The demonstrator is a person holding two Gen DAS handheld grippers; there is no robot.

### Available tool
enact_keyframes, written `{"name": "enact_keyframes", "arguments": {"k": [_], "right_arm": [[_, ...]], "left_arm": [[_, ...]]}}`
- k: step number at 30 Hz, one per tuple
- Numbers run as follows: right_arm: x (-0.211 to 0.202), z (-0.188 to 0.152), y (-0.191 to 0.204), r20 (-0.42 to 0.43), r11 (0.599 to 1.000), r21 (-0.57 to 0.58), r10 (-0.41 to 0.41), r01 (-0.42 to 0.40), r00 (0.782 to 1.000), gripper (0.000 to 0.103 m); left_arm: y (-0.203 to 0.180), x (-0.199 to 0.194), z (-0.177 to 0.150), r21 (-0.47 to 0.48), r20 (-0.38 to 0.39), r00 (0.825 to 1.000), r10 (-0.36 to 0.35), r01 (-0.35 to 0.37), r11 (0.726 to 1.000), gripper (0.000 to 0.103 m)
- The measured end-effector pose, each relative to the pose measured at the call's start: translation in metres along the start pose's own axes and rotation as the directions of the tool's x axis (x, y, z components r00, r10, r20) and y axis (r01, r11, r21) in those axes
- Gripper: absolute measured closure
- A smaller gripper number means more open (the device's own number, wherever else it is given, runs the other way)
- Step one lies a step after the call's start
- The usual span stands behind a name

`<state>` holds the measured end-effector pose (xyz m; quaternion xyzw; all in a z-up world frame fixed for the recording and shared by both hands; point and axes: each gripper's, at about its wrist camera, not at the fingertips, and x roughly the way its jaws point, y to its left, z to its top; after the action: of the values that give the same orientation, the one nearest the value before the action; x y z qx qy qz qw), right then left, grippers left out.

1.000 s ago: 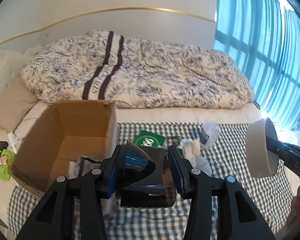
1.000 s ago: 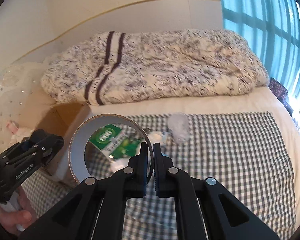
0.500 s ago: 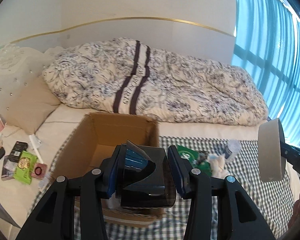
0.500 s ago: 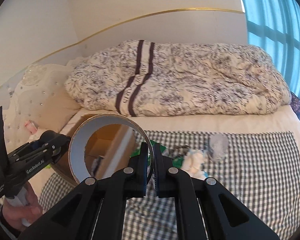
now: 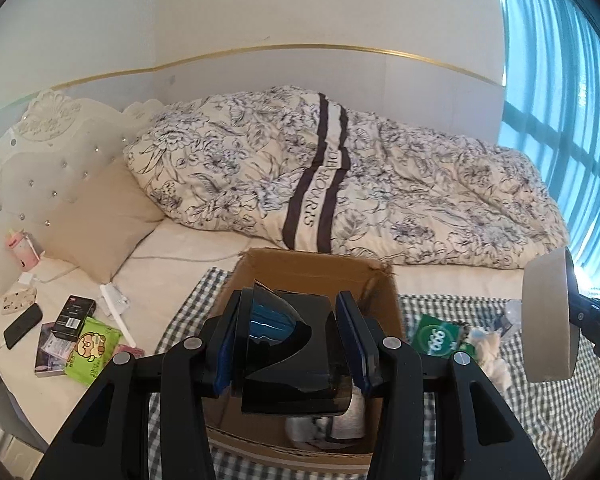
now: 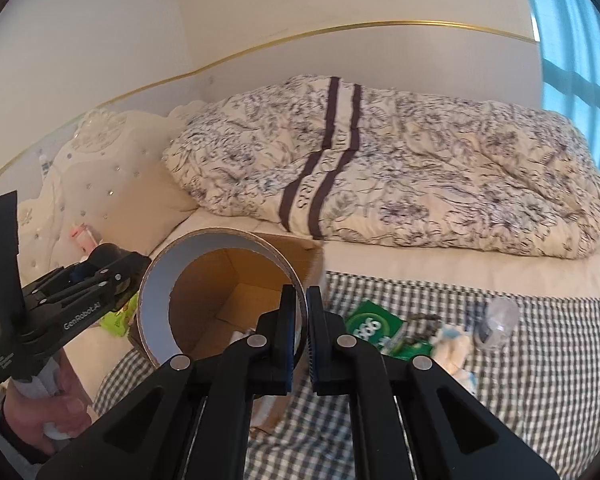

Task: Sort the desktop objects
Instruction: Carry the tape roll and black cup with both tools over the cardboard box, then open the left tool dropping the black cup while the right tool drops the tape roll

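The open top of the cardboard box (image 5: 316, 276) lies bare of any lid or flap, so there is room to come down into it, though a grey bundle (image 5: 324, 426) already fills its near corner. To the right of the box, the checked cloth (image 6: 540, 380) is cluttered by a green packet (image 6: 374, 326), white tissue (image 6: 454, 350) and a clear bottle (image 6: 500, 318); nearer the camera it is bare. Behind the box, the rumpled quilt (image 5: 340, 184) blocks the far side.
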<state>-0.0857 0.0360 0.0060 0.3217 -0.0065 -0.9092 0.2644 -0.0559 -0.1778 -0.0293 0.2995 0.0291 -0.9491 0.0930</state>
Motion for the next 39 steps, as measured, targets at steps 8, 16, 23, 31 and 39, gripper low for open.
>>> {"name": "enact_keyframes", "arguments": {"k": [8,16,23,31,39], "right_arm": [[0.037,0.0,0.03,-0.048,0.999,-0.036,0.028,-0.03,0.998,0.098],[0.079,-0.005,0.042,-0.118,0.997,-0.066,0.034,-0.042,0.992,0.098],[0.117,-0.016,0.055,-0.206,0.993,-0.103,0.038,-0.06,0.978,0.098],[0.151,-0.035,0.062,-0.302,0.988,-0.142,0.016,-0.062,0.953,0.098],[0.167,-0.05,0.067,-0.345,0.983,-0.179,-0.022,-0.043,0.938,0.098]], "left_arm": [[0.015,0.023,-0.008,0.012,-0.051,0.999,0.009,-0.009,1.0,0.056],[0.027,0.05,-0.018,0.02,-0.112,0.993,0.027,-0.025,0.999,0.056],[0.032,0.078,-0.028,0.014,-0.182,0.983,0.02,-0.018,1.0,0.056],[0.039,0.102,-0.041,0.019,-0.247,0.968,0.039,-0.035,0.999,0.056],[0.035,0.111,-0.045,0.034,-0.267,0.963,0.046,-0.038,0.999,0.056]]}}
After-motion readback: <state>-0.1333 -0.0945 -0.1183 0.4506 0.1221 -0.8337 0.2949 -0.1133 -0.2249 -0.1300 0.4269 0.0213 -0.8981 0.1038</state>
